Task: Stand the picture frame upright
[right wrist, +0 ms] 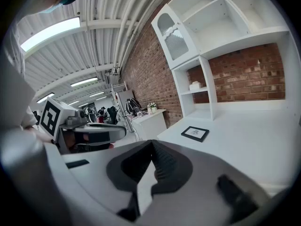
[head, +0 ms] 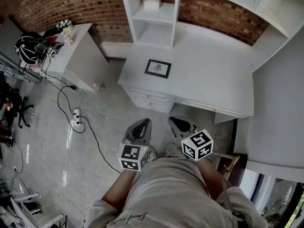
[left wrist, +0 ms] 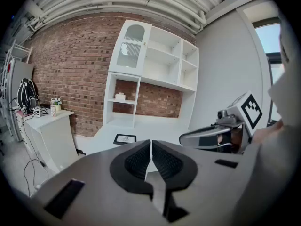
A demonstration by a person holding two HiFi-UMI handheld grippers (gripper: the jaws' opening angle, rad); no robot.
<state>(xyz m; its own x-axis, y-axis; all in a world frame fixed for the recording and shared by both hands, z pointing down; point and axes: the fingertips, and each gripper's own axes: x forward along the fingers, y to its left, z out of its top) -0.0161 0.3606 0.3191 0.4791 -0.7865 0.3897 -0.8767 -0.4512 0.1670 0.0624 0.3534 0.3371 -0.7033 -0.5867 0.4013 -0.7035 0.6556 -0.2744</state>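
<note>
A black picture frame [head: 158, 68] lies flat on the white desk [head: 209, 75], near its left front corner. It also shows small in the left gripper view as the picture frame [left wrist: 124, 138] and in the right gripper view as the picture frame [right wrist: 195, 133]. My left gripper [head: 141, 125] is held close to the person's body, short of the desk's front edge, shut with nothing between its jaws. Beside it my right gripper [head: 181, 123] is also shut and empty. Both are well apart from the frame.
A white shelf unit [head: 154, 13] stands at the back of the desk, with a small white box [head: 152, 3] on it. Desk drawers [head: 149, 100] face me. A white side cabinet [head: 76, 56] stands to the left, with cables and a power strip [head: 76, 119] on the floor.
</note>
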